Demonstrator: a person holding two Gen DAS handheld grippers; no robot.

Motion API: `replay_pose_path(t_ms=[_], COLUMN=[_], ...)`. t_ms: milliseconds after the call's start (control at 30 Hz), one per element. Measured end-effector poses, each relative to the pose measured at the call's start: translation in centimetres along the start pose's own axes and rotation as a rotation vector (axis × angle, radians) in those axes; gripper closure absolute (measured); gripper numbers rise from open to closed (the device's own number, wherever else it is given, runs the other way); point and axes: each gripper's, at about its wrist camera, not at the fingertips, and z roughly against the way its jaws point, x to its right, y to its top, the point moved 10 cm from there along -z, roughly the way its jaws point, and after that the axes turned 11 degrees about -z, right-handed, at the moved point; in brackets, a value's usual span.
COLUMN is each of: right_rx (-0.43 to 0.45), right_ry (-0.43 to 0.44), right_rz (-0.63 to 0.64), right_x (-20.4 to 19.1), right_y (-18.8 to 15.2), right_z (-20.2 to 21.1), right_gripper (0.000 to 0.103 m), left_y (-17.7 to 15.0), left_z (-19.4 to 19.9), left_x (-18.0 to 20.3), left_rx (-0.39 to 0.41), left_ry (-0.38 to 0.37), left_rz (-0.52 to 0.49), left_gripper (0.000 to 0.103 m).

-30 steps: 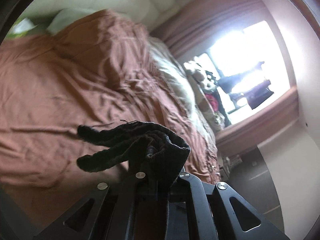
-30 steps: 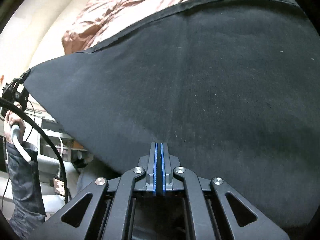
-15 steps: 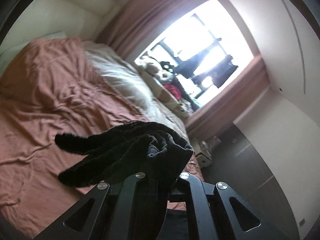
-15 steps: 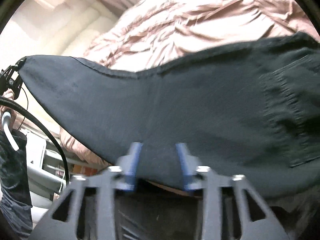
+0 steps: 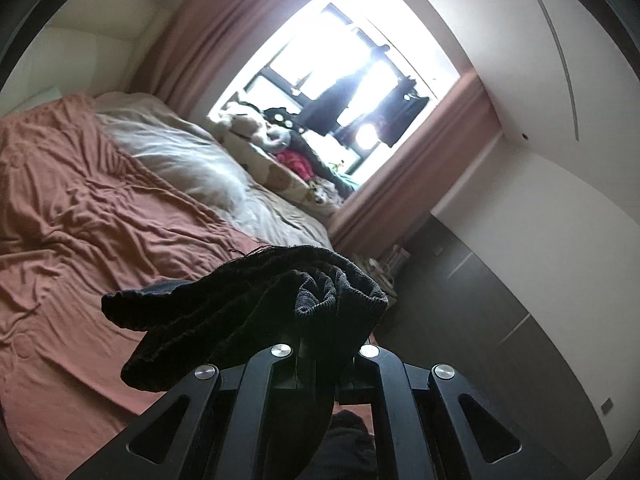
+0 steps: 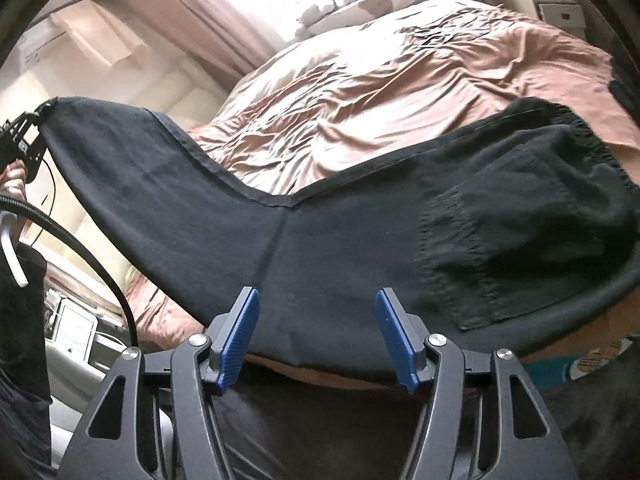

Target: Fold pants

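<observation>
Black pants [image 6: 340, 240] stretch across the right wrist view, back pocket [image 6: 500, 248] to the right, over a bed with a brown sheet [image 6: 380, 80]. My right gripper [image 6: 316, 324] is open; its blue pads [image 6: 240, 332] stand apart at the pants' near edge and do not press on the cloth. Far left in that view, my left gripper [image 6: 24, 136] holds one end of the pants up in the air. In the left wrist view the left gripper [image 5: 320, 332] is shut on bunched black pants cloth [image 5: 248, 304], which hides its fingertips.
A grey-white duvet [image 5: 192, 160] lies on the far side of the bed [image 5: 80, 220]. Soft toys and clothes [image 5: 276, 140] pile up below a bright window with pink curtains [image 5: 420, 184]. A dark wardrobe [image 5: 500, 320] stands to the right. A person's hand and a cable [image 6: 16, 184] show at the left.
My right gripper has opened, let go of the pants and drawn back from them. My left gripper has risen and swung towards the window, still shut on the cloth.
</observation>
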Motion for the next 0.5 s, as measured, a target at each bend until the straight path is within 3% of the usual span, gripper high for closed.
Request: replay_pose_path(t_ms=[133, 200, 500], right_rx=[0.042, 0.069, 0.112], right_ry=[-0.007, -0.005, 0.009], right_rz=[-0.01, -0.032, -0.105], right_x=[0.9, 1.8, 5.5], right_y=[0.0, 0.0, -1.0], right_z=[2.7, 3.9, 7.0], right_gripper=[0.042, 0.025, 0.024], left_y=[-0.4, -0.7, -2.9], left_z=[-1.7, -2.8, -8.0], left_x=[3.1, 4.3, 9.3], left_rx=[-0.02, -0.034, -0.105], left_ry=[-0.022, -0.024, -0.067], left_rz=[-0.024, -0.027, -0.045], left_gripper=[0.098, 0.098, 0.098])
